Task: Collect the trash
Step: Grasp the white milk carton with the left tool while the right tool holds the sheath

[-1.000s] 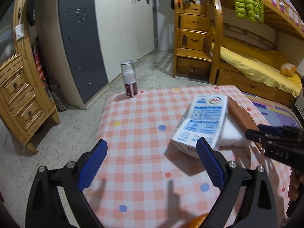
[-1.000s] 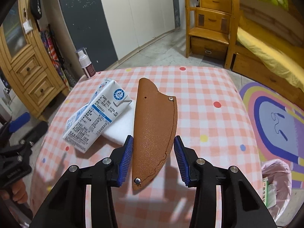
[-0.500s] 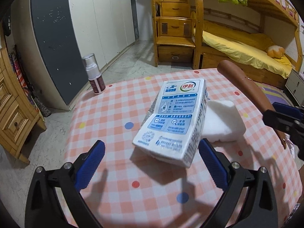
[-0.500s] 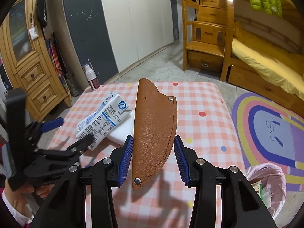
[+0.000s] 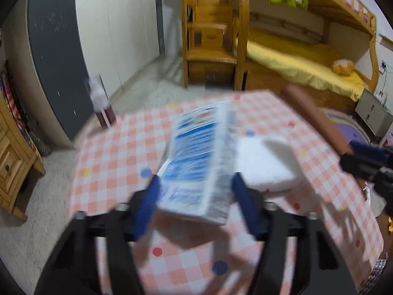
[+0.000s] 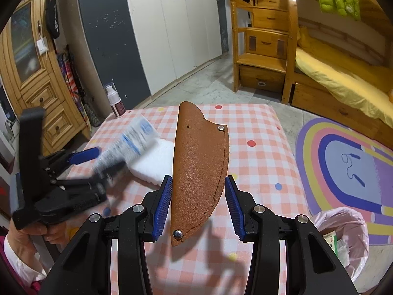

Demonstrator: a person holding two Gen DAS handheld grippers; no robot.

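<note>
I'm seeing my left gripper clamping its blue pads on the blue-and-white milk carton, one pad on each side; the view is badly blurred. The carton is tilting up off the pink-and-white checked tablecloth, right beside the white foam block. My right gripper is holding the brown leather knife sheath pointing straight ahead above the table; its pads are sitting close at both edges, though I'm not certain the right pad is touching. Down at the lower right, the pink-lined trash bin is standing on the floor beside the table. A small white-capped spray bottle is standing at the far left corner.
</note>
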